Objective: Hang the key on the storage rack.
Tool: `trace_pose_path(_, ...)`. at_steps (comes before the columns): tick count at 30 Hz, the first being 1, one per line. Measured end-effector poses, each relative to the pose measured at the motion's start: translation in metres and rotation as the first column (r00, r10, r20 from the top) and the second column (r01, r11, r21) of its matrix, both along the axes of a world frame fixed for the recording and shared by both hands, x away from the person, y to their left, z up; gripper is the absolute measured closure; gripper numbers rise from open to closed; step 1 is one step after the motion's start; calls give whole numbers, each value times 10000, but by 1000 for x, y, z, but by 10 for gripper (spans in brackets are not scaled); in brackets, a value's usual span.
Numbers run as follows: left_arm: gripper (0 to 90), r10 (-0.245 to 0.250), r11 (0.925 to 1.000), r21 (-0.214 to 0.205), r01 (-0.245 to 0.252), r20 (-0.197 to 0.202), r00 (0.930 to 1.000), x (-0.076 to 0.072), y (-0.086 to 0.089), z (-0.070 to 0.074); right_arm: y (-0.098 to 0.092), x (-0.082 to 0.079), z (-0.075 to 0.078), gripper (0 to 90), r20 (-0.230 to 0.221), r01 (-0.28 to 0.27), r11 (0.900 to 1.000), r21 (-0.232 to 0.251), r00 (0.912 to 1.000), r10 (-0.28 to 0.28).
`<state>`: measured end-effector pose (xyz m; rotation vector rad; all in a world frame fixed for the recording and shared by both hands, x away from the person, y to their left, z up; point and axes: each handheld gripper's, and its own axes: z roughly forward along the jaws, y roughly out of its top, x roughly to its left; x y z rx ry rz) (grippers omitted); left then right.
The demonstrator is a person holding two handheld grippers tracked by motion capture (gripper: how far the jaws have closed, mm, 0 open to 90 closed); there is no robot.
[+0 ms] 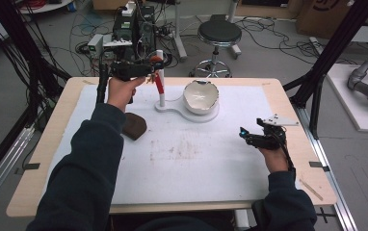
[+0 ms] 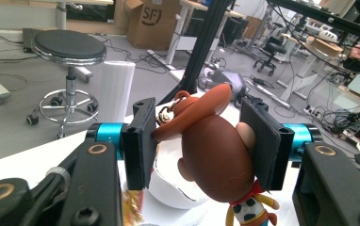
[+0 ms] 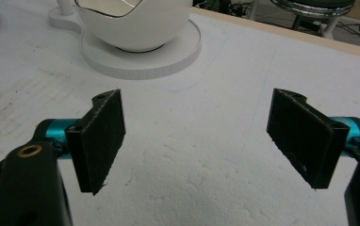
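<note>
L gripper is pinching the toy up by the post w/ the bowl beside it, prob halfway, hanging/placing left imo; R gripper spread wide, idle.

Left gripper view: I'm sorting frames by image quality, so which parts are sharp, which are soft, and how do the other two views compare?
Left gripper view: the cowboy toy between the jaws is sharp, and the stool behind is fairly clear. Right gripper view: the pads and table cover show crisp texture. High view: softer overall, evenly lit, with mild glare inside the white bowl.
</note>
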<state>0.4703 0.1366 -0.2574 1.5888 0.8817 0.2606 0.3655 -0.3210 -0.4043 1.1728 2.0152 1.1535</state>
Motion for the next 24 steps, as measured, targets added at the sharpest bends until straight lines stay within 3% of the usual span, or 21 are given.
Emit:
trace_pose_path(3, 481, -79, 10000, 36, 79, -34, 10000, 1, -2, 0, 0, 0, 0, 202, -29, 17, 10000, -6, 10000, -17)
trace_pose_path(10, 480, 391, 9992, 123, -390, -62, 9992, 10, -2, -1, 0, -1, 0, 202, -32, 1, 10000, -1, 10000, -1)
trace_pose_path(14, 480, 403, 9991, 134, -401, -142, 9991, 11, 2, -4, -1, -1, 0, 202, -51, 12, 10000, 13, 10000, -12)
trace_pose_path(24, 480, 636, 9979, -117, -640, -291, 9975, 11, 12, -12, 1, 0, 0, 202, -49, -38, 10000, -35, 10000, 37)
